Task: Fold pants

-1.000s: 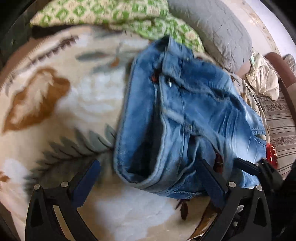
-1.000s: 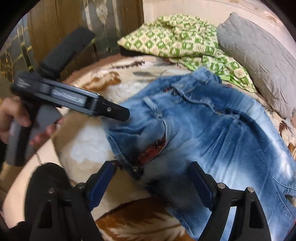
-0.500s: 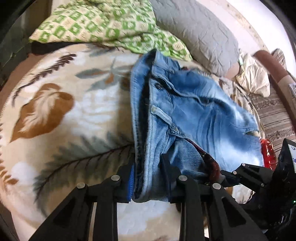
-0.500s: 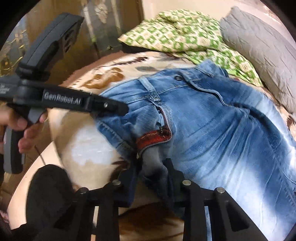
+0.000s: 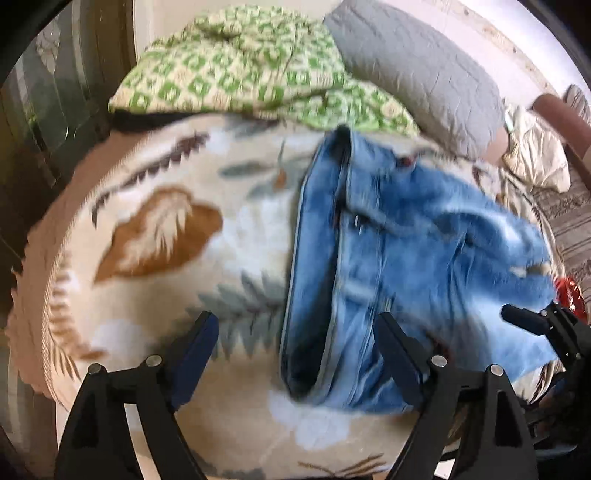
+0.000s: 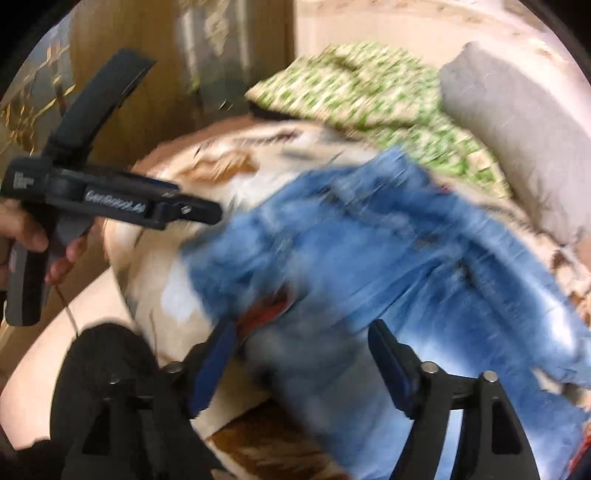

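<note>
Light blue jeans (image 5: 424,240) lie crumpled on a leaf-patterned blanket (image 5: 159,229), waistband towards me. My left gripper (image 5: 295,317) hovers over the near waist edge with its jaws opening. The denim fold lies between the fingers, close to the right one, and neither pad presses on it. My right gripper (image 6: 301,326) is also opening. The blurred jeans (image 6: 369,251) and a red inner patch (image 6: 269,310) sit loose between its blue pads. In the right wrist view the left gripper (image 6: 147,206) is at the left, held by a hand (image 6: 22,236).
Green patterned bedding (image 5: 243,70) and a grey pillow (image 5: 417,70) lie at the far side of the bed. A cream cloth (image 5: 535,158) and a red object (image 5: 569,291) are at the right. Wooden panelling (image 6: 147,33) stands left, and dark clothing (image 6: 103,354) fills the near left corner.
Half a second ago both grippers were shut on the jeans' near waist edge. Both have since opened and let go, and the views have pulled up and back from the cloth.
</note>
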